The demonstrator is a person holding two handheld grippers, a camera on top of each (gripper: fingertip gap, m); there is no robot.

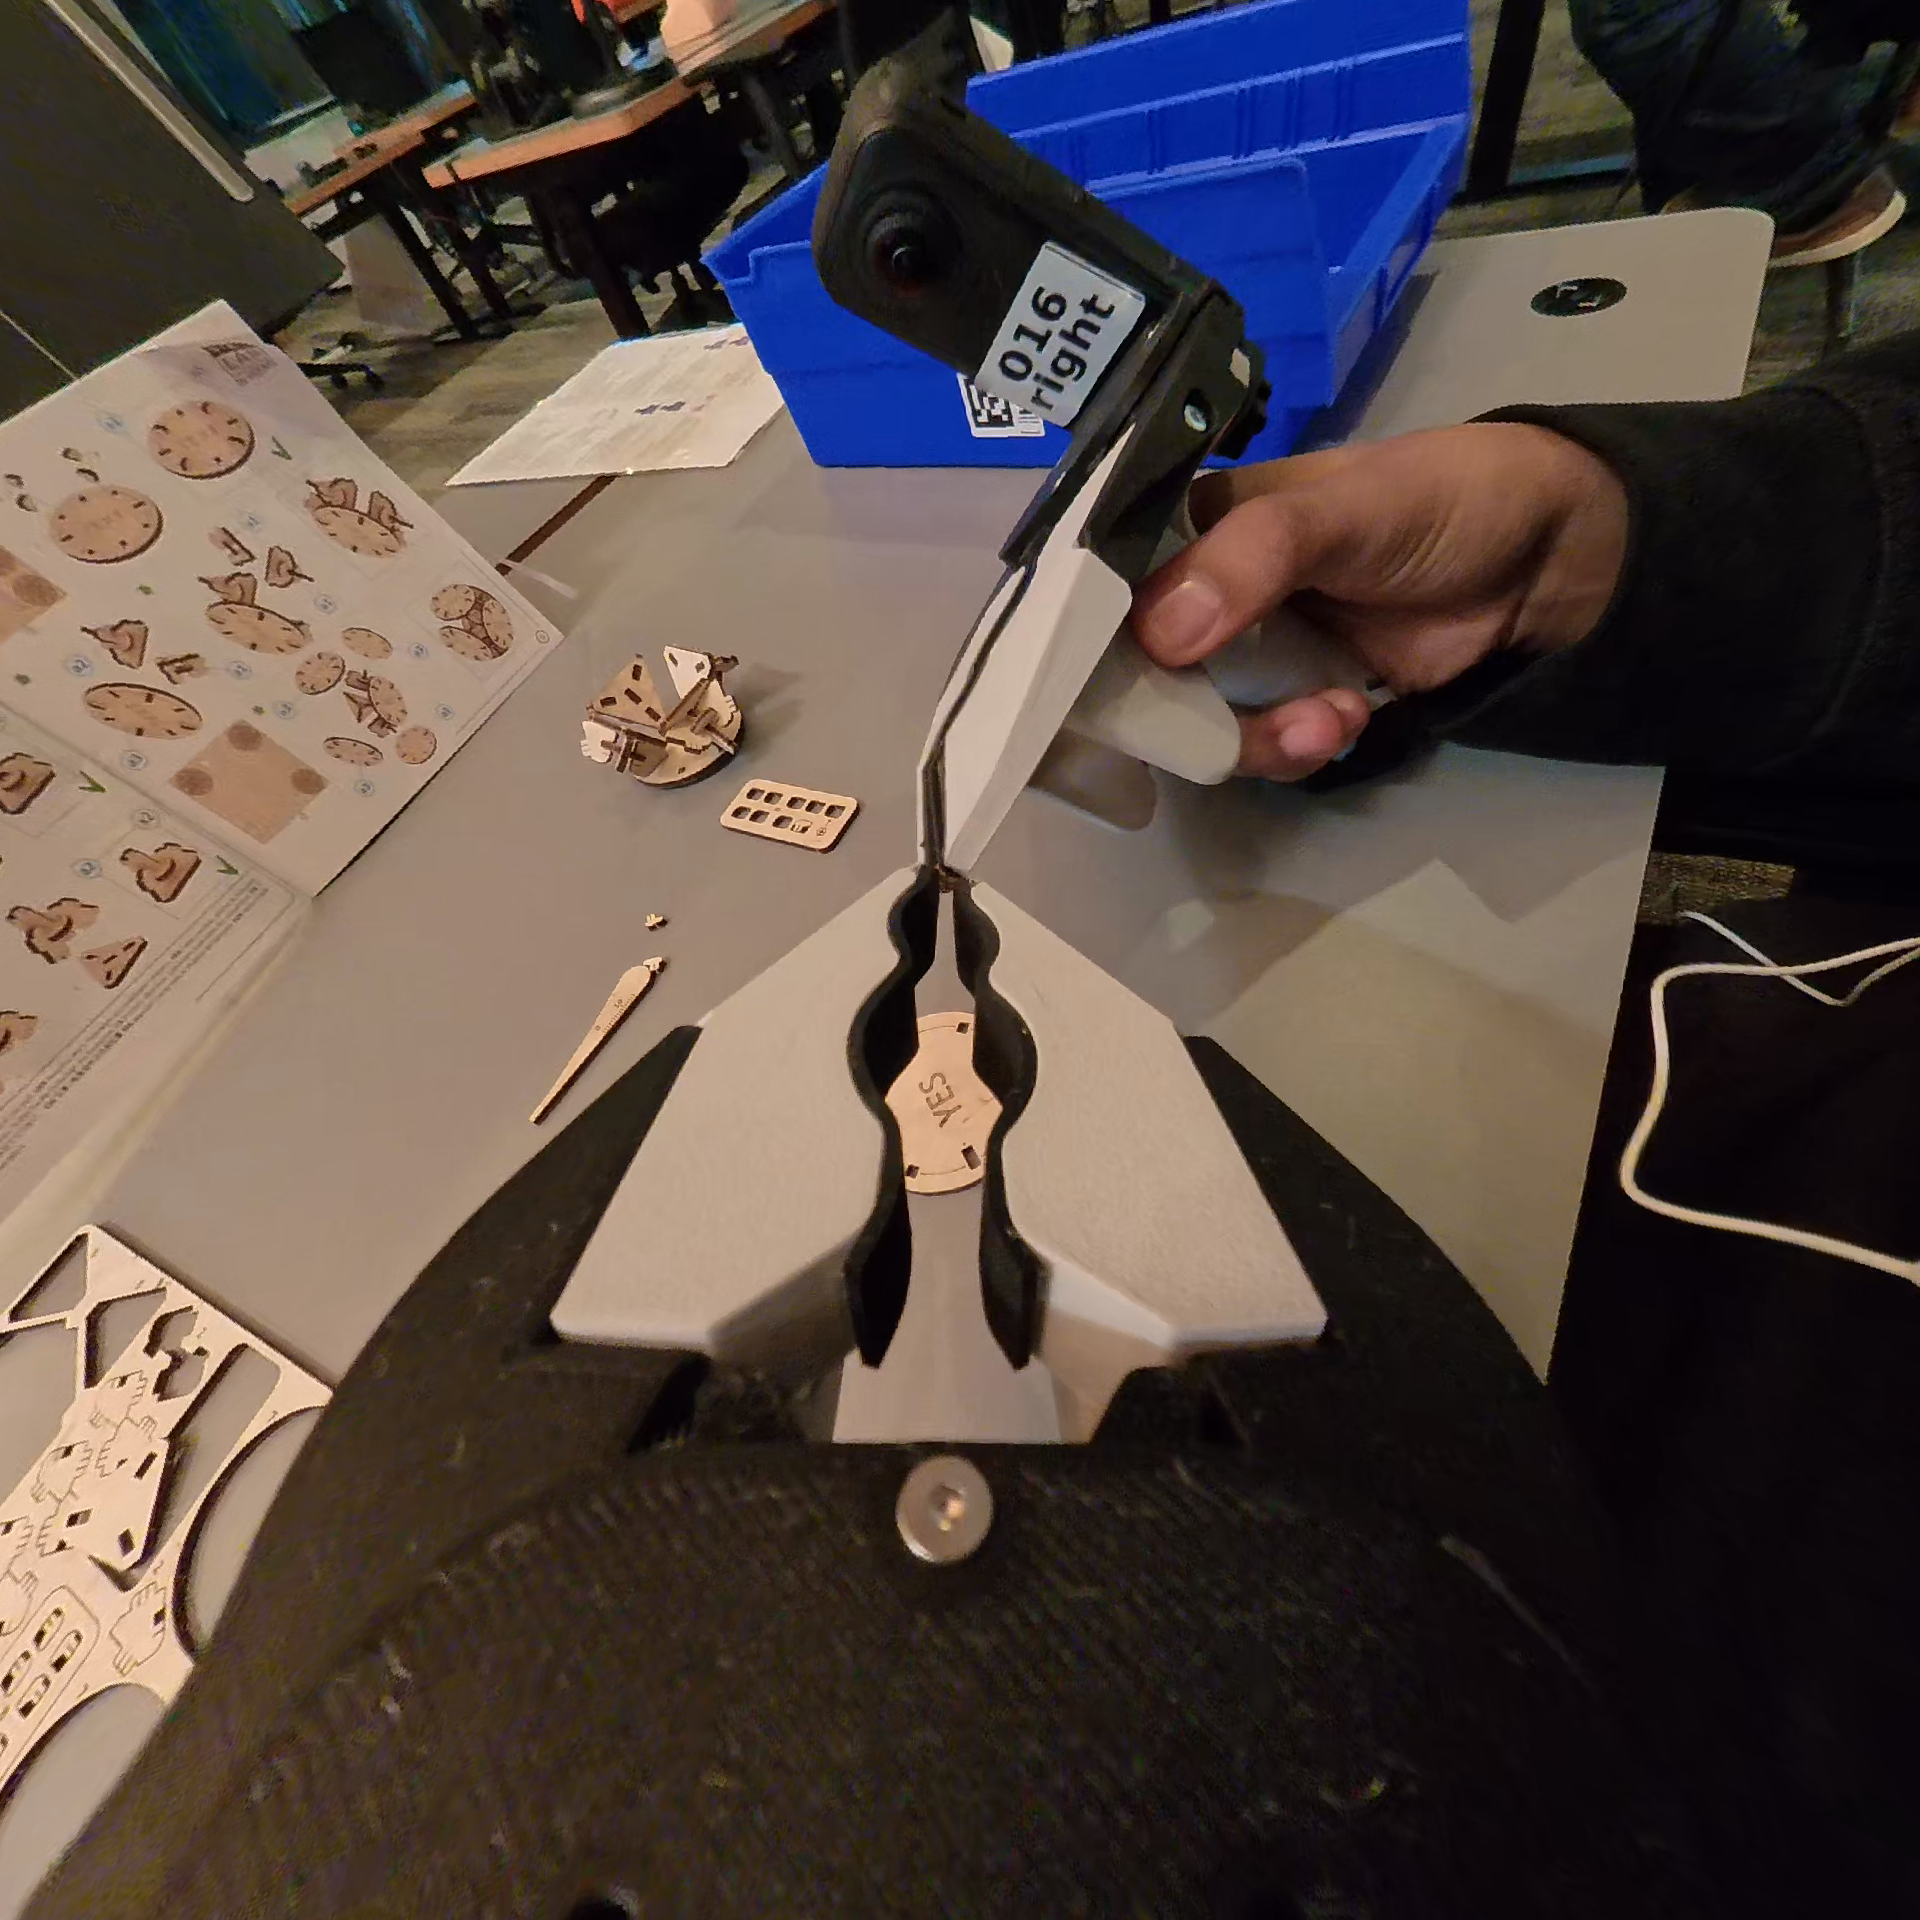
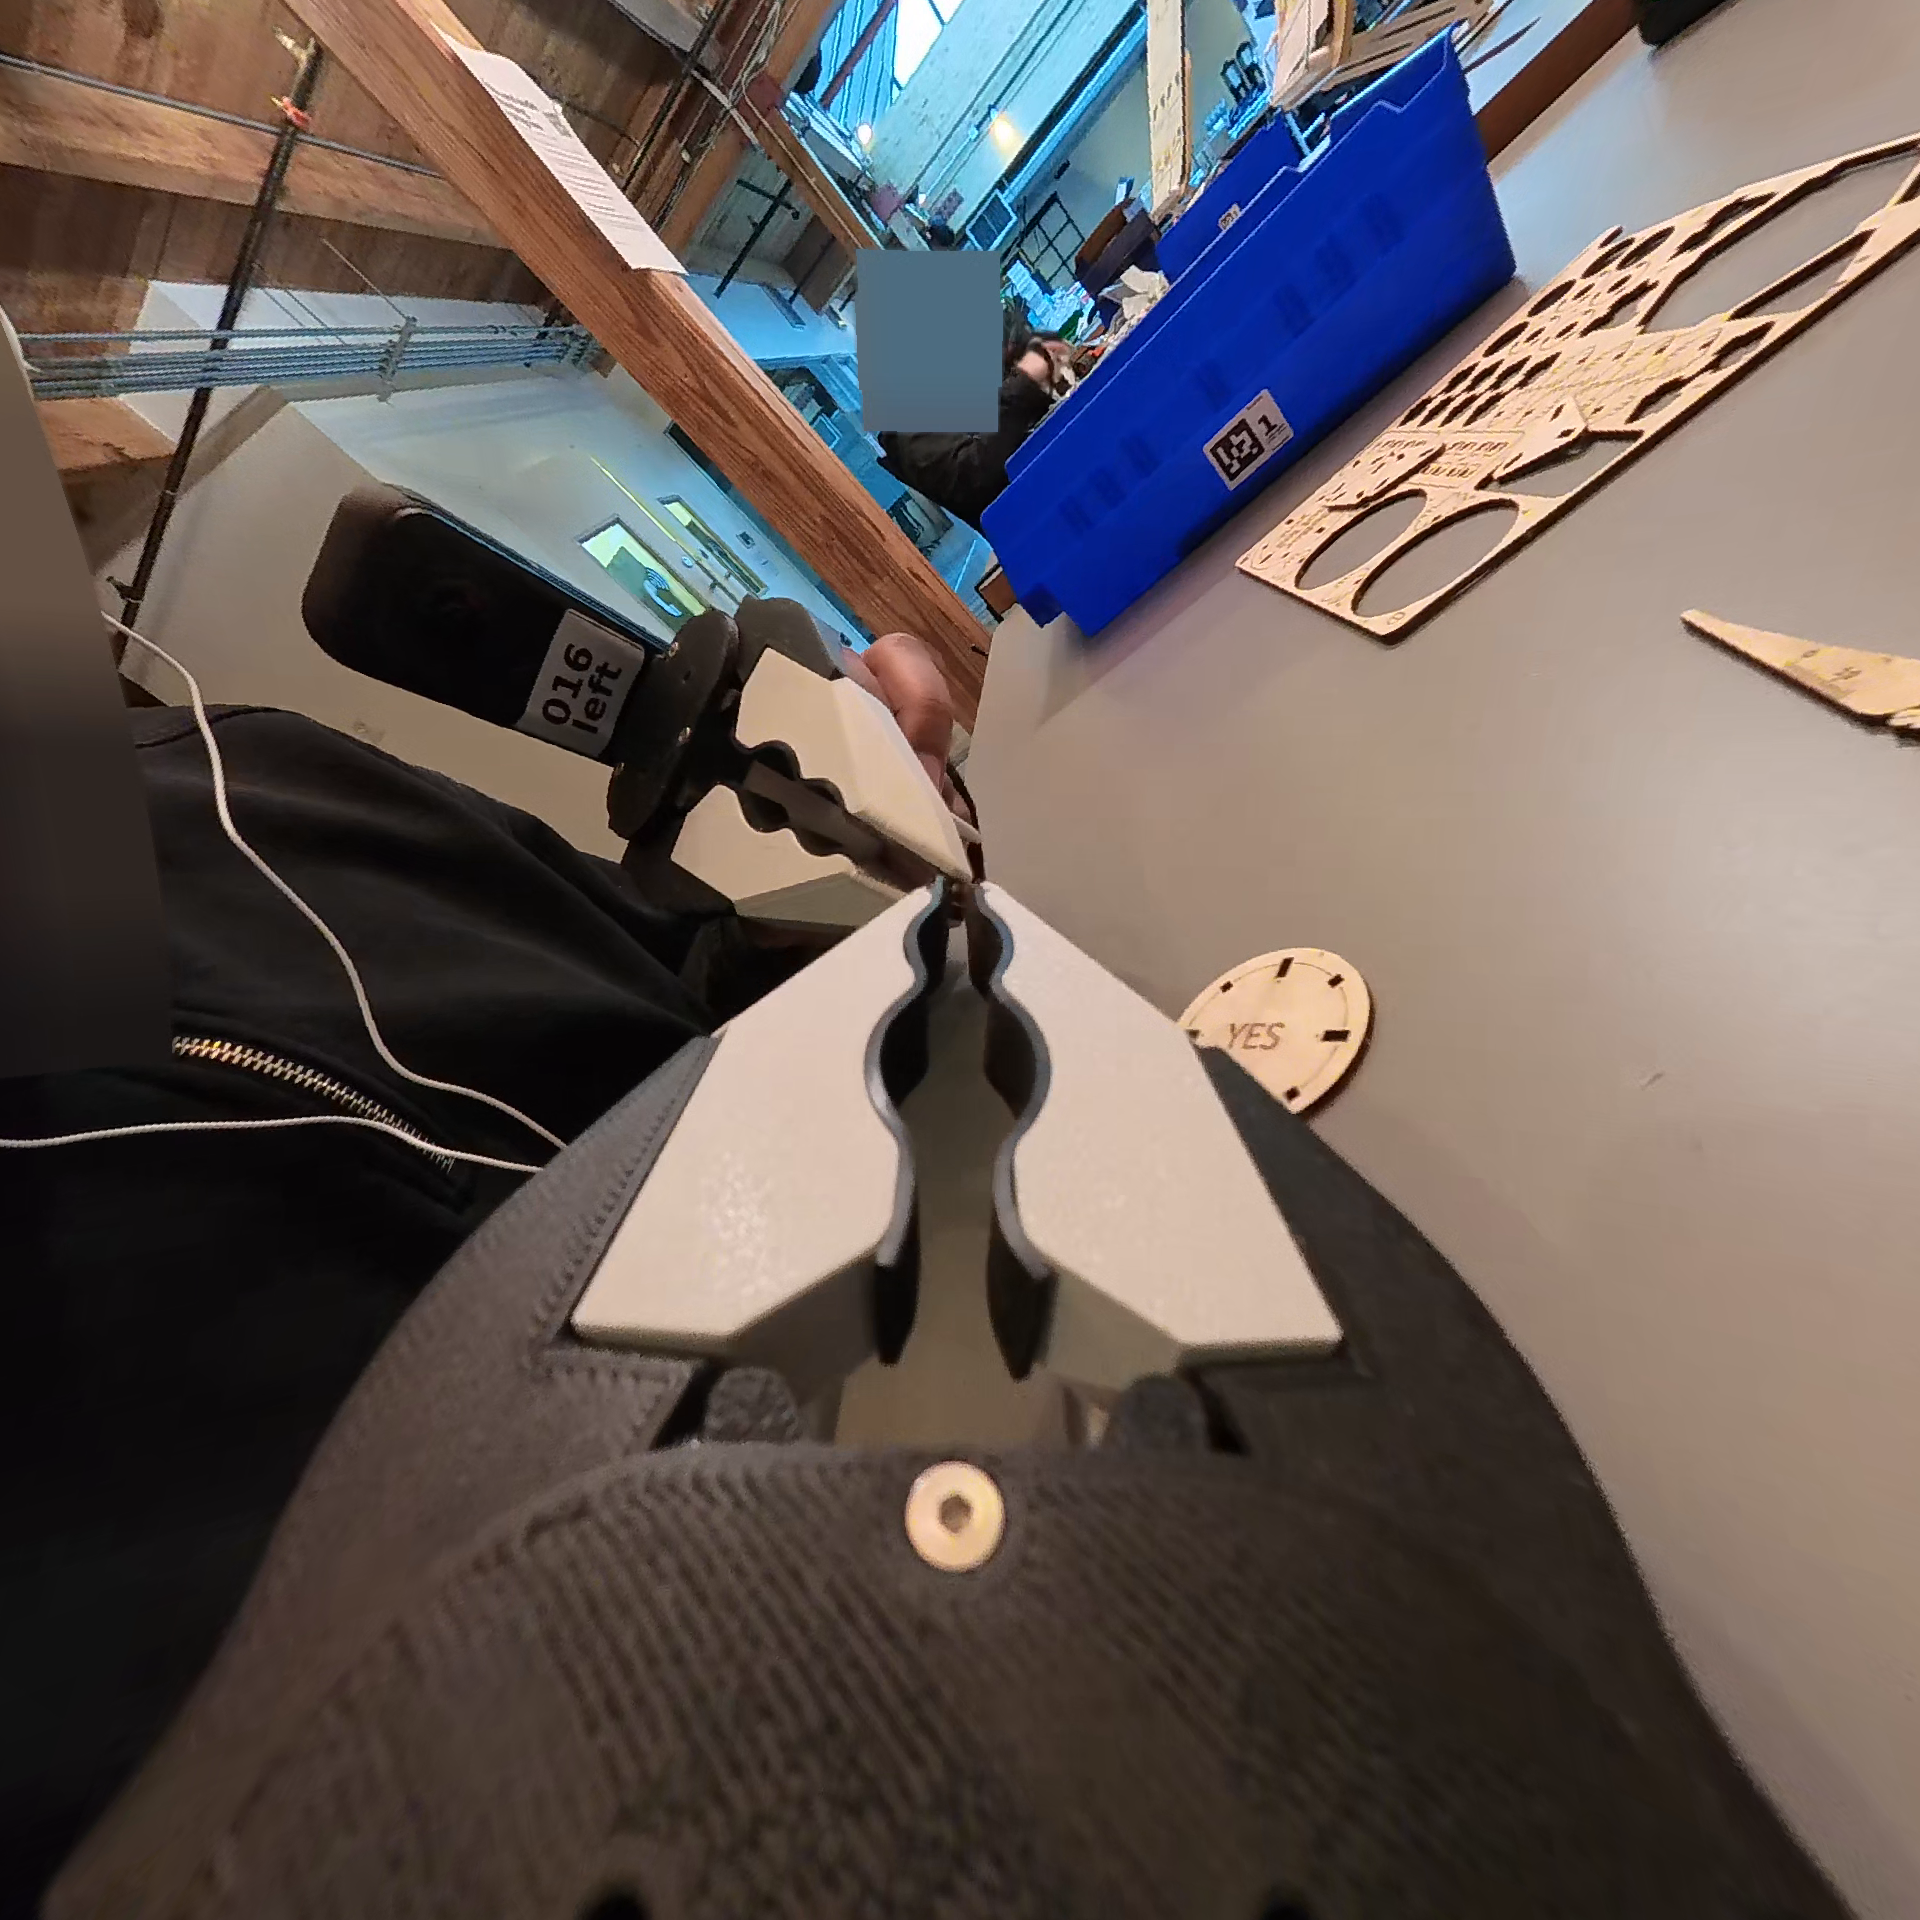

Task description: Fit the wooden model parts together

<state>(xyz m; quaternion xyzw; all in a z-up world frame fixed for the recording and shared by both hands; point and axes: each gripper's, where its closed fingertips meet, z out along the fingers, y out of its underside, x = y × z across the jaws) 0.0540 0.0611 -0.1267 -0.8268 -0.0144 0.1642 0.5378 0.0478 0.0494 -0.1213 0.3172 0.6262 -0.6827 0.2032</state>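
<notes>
Two handheld grippers meet tip to tip over a grey table (image 1: 416, 1039), near the middle of both views. The left gripper (image 1: 943, 883) has its jaws closed together at the tips, and a tiny dark wooden piece (image 1: 945, 878) sits right where they meet the right gripper (image 1: 935, 857), which comes down from the upper right of the left wrist view in a hand (image 1: 1382, 603). The right gripper's fingers are also drawn together at the tips; whether either pair actually pinches the tiny piece is too small to tell. Under the left gripper, seen through the gap between its fingers, lies a round wooden disc (image 1: 940, 1107) flat on the table; in the right wrist view the same disc (image 2: 1283, 1029) lies just right of that gripper's fingers. Left of centre in the left wrist view are a thin wooden pointer (image 1: 597, 1039), a small slotted wooden card (image 1: 792, 814) and a partly built wooden model (image 1: 665, 717). An instruction sheet (image 1: 208, 582) fills the upper left, a cut-out wooden panel (image 1: 94, 1455) the lower left, and a blue bin (image 1: 1195, 208) the top.
</notes>
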